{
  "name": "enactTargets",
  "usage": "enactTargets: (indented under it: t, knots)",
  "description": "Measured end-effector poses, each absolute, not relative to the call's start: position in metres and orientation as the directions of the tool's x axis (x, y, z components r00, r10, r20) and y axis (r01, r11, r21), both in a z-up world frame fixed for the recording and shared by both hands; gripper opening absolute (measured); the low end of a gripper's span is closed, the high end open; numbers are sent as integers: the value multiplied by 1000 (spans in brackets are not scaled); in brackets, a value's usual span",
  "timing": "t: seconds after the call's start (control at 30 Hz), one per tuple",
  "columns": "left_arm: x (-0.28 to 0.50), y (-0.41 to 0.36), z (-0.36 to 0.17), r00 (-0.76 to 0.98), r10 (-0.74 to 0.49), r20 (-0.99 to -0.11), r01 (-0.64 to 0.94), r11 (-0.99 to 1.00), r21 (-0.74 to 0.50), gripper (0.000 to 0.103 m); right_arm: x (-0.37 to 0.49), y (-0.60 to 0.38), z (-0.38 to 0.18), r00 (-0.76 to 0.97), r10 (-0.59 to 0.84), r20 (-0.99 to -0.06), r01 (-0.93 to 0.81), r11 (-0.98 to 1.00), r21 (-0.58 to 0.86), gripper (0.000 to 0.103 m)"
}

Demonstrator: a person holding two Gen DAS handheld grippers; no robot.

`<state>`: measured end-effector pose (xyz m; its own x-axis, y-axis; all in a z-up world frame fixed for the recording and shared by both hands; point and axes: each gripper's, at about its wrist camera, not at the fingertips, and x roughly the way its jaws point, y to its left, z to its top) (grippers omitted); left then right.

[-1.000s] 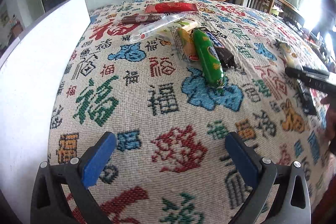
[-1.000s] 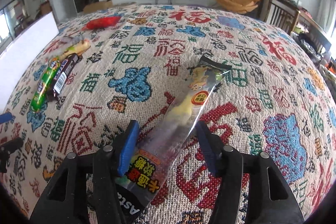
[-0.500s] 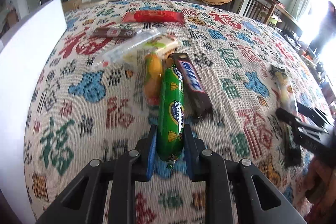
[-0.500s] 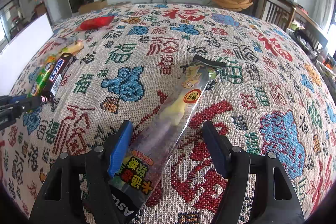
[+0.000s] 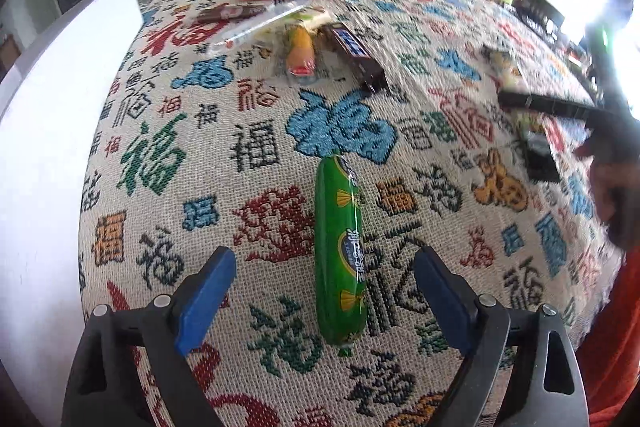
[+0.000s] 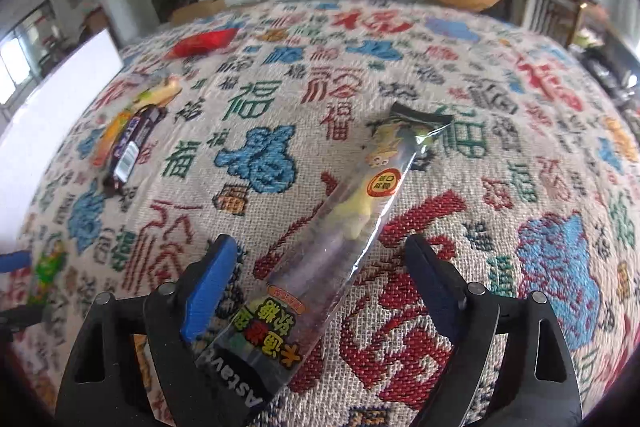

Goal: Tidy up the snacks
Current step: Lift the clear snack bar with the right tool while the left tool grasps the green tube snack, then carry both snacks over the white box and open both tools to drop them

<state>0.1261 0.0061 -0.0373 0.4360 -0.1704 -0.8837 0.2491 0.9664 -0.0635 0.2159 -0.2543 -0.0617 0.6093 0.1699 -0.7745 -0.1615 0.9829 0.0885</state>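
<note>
Green sausage released, lengthwise between fingers

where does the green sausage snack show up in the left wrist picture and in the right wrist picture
Left wrist: the green sausage snack lies lengthwise on the patterned cloth at centre, between the open fingers of the left gripper.
Right wrist: it is a small blurred green shape at the far left edge, low in the picture.
Shared landmark: the dark chocolate bar, above the sausage in the left view and upper left in the right view.
</note>
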Motion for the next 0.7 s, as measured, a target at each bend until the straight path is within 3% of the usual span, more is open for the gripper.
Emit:
enactTargets:
  t: [0.03, 0.07, 0.13, 0.27, 0.33, 0.37, 0.4, 0.43, 0.5, 0.57, 0.7]
  knots:
    - [125, 5, -39, 437, -161, -885, 257, 965, -49, 71, 224, -261, -57, 560, 204, -803, -150, 978, 145, 87]
    - [123, 2, -38, 457, -130, -880, 257, 966, -9, 65, 232, -270, -52, 509, 246, -825, -110, 969, 221, 87]
    - [120, 1, -35, 476, -158, -865, 270, 963, -28, 23, 241, -283, -45, 434, 295, -851, -6, 946, 325, 87]
    - [113, 13, -32, 472, -231, -851, 242, 962, -126, 23, 254, -275, -41, 352, 289, -890, 67, 941, 332, 85]
    - [107, 23, -26, 482, -267, -834, 224, 958, -178, 23, 254, -262, -48, 343, 239, -909, 70, 958, 278, 78]
    - [102, 29, -21, 491, -288, -822, 214, 955, -206, 23, 250, -257, -50, 366, 190, -911, 76, 970, 233, 69]
    - [99, 34, -16, 498, -305, -812, 207, 951, -231, 23, 247, -252, -49, 392, 148, -908, 67, 980, 189, 39]
    - [94, 41, -9, 508, -326, -797, 198, 945, -260, 23, 246, -249, -49, 396, 98, -913, 58, 990, 131, 29]
    - [87, 50, 7, 532, -357, -768, 188, 934, -303, 23, 242, -255, -46, 416, 113, -902, 60, 987, 151, 19]
    - [77, 63, 28, 561, -394, -728, 182, 917, -356, 23, 235, -267, -37, 438, 138, -888, 86, 977, 194, 12]
    - [67, 97, 64, 622, -412, -666, 159, 899, -408, 23, 219, -260, 2, 483, 248, -840, 4, 958, 286, 11]
